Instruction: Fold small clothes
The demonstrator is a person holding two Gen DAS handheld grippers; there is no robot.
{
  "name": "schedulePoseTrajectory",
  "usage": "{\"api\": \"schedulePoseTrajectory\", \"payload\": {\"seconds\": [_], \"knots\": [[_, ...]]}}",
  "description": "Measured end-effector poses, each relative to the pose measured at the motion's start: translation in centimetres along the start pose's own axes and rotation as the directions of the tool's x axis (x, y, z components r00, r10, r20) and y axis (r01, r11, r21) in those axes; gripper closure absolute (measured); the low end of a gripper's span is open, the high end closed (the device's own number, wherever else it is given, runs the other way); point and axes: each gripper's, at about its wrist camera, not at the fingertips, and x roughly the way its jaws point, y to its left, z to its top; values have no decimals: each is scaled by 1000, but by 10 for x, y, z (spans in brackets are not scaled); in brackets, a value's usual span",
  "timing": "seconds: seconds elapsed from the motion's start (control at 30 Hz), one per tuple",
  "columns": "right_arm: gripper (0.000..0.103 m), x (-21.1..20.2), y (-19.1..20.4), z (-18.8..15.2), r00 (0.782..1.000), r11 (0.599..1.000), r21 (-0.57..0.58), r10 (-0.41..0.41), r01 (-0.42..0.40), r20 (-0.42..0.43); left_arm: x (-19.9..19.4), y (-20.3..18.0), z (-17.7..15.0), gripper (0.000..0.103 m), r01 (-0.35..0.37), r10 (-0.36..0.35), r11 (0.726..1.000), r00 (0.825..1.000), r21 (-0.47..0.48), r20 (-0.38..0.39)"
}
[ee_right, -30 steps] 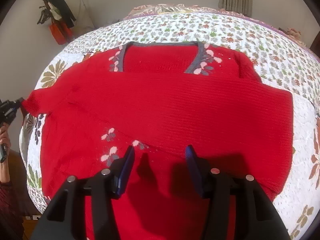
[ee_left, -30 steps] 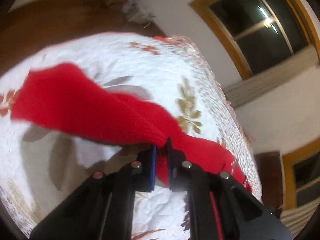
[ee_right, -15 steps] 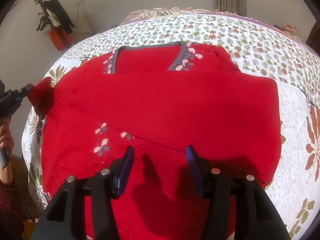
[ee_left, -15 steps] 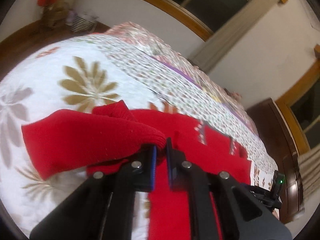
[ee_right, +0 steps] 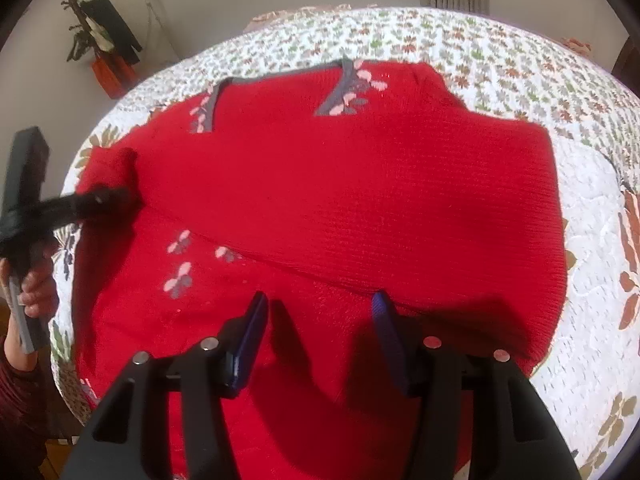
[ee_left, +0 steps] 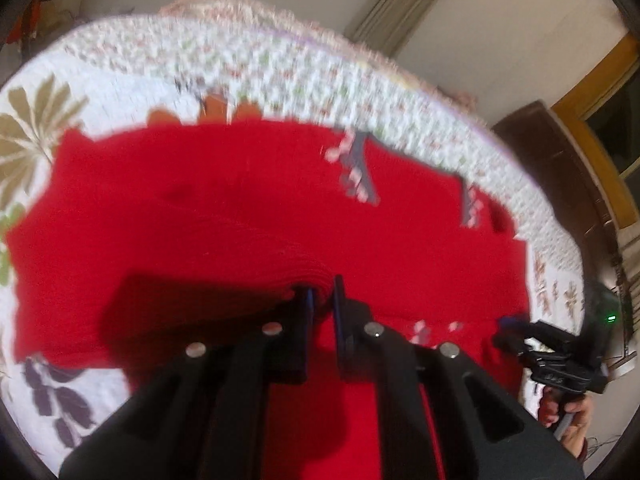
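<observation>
1 red knit sweater [ee_right: 328,184]: lying spread across the floral quilt [ee_right: 580,184], near its left edge. Left gripper [ee_left: 322,300] is pinching the sleeve cuff; right gripper [ee_right: 320,320] is hovering spread. Likely soft, light, floppy; gripping at cuffs or hem suits.

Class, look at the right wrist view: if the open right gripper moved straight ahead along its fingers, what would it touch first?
Most likely the red sweater. The right gripper is open, with knit fabric filling the gap ahead of its fingertips, so it should meet the sweater's folded-over sleeve first. Depth is uncertain in this fisheye view.
</observation>
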Motion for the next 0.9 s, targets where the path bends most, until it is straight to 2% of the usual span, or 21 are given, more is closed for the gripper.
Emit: {"api": "schedulePoseTrajectory", "payload": {"seconds": [0.07,0.17,0.27,0.33,0.37,0.47,0.53,0.63,0.73,0.9], "knots": [[45,8,-3,1,1000,1000,11,13,-13,-16,17,6,-3,91,-4,3,1000,999,-17,-51],[40,12,-3,2,1000,1000,20,24,-24,-20,18,9,-4,90,5,-6,1000,999,-26,-54],[39,11,3,2,1000,1000,-5,4,-4,-22,3,4,-7,70,40,-42,999,997,-26,-64],[39,7,3,1,1000,1000,-4,11,-11,-24,-19,-3,-14,43,68,-69,998,996,-5,-58],[39,5,3,0,1000,1000,1,19,-19,-23,-28,-6,-17,38,78,-78,997,996,9,-45],[39,-4,-1,-2,1000,1000,7,24,-24,-16,-68,1,-24,35,94,-94,995,996,26,0],[39,-7,-3,-1,1000,1000,12,21,-21,-11,-90,20,-21,35,95,-94,995,995,-30,20],[39,-14,-6,1,999,999,29,38,-38,-1,-114,60,-10,35,11,-5,992,998,-123,55],[39,-17,-3,1,999,999,21,40,-40,4,-122,94,-8,35,-63,73,976,997,-208,40],[39,-12,-3,0,1000,1000,11,21,-21,-9,-122,139,-12,35,-122,134,945,991,-304,19]]}}
